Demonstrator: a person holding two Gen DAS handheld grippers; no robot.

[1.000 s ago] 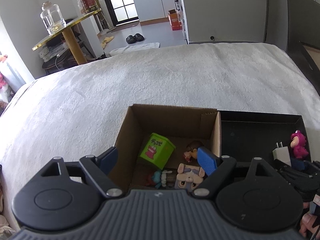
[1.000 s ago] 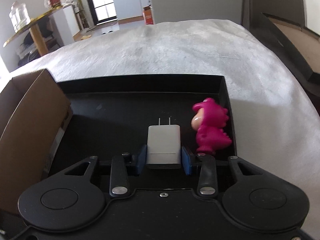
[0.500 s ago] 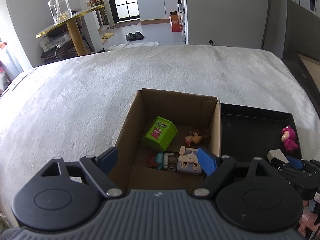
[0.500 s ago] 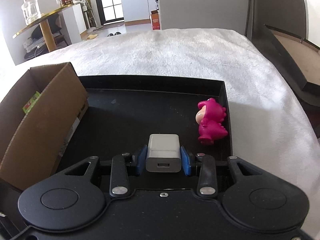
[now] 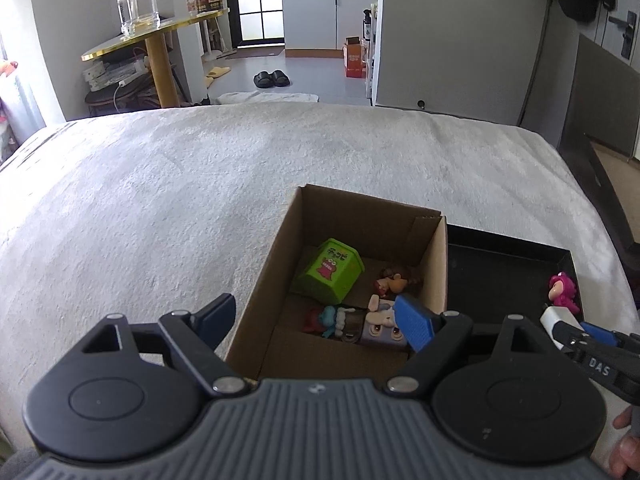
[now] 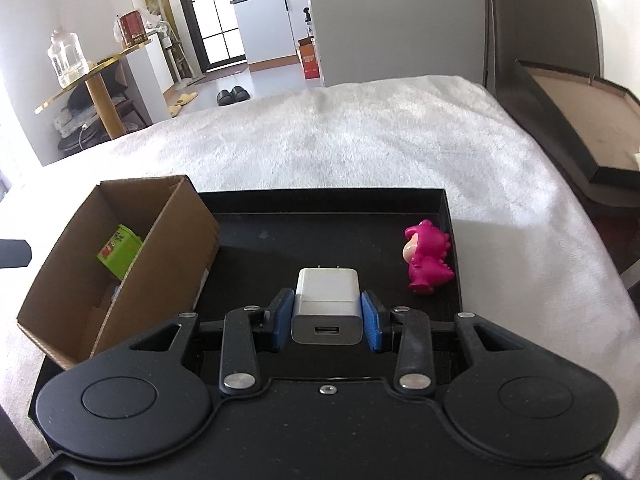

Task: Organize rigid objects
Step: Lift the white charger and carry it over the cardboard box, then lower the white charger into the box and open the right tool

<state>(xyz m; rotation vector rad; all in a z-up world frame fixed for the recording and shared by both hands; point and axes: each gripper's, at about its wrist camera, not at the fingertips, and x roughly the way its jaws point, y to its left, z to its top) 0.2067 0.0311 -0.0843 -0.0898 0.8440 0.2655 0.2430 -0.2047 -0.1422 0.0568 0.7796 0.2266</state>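
Observation:
My right gripper is shut on a white USB charger, lifted above the black tray. A pink dinosaur figure stands by the tray's right wall. To the left, the cardboard box holds a green cube toy, a small brown-haired figure and other small toys. My left gripper hangs open over the box's near end, nothing between its fingers. In the left wrist view the right gripper shows at the far right with the charger.
Box and tray lie side by side on a white fuzzy blanket that covers a bed. A dark frame with a brown board sits off the right edge. Beyond the bed stand a gold-topped table with a glass jar and a kitchen doorway.
My right gripper has risen with the charger off the tray floor, and the box has come into its view. The left gripper has pulled back, showing more of the bed.

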